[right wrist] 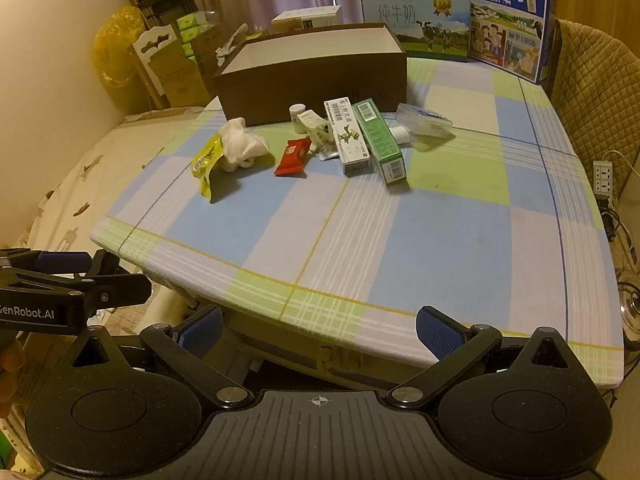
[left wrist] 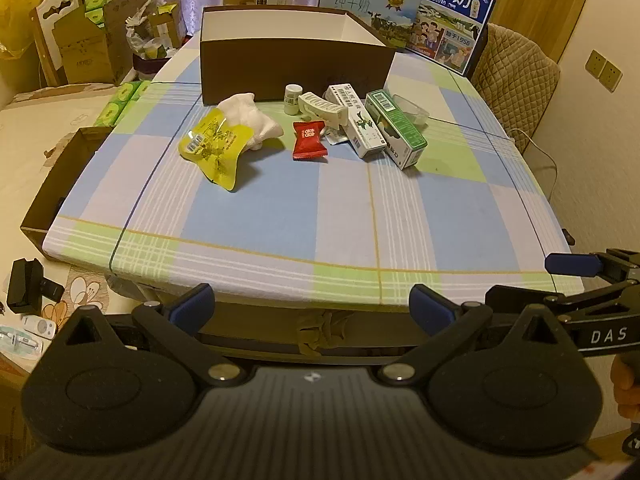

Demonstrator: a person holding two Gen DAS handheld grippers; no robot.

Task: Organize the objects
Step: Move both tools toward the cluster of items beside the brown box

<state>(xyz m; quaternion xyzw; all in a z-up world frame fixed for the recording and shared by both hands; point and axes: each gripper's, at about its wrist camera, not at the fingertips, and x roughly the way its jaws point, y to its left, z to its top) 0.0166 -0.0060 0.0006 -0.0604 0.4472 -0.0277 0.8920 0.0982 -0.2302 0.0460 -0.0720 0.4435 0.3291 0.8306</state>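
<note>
Both grippers, left [left wrist: 312,306] and right [right wrist: 318,328], spread wide and empty short of the table's [left wrist: 280,216] near edge; small items, red packet [left wrist: 309,140] central, crowd before the brown box [left wrist: 296,68], so a wide-open approach risks nudging neighbours.

Left gripper [left wrist: 312,306]: my jaws stand wide apart, nothing between them, tilted downward.
Right gripper [right wrist: 319,330]: likewise spread wide and empty, angled down, held just beside the left one.
Blue pads [right wrist: 200,332]: bare, touching nothing.
</note>
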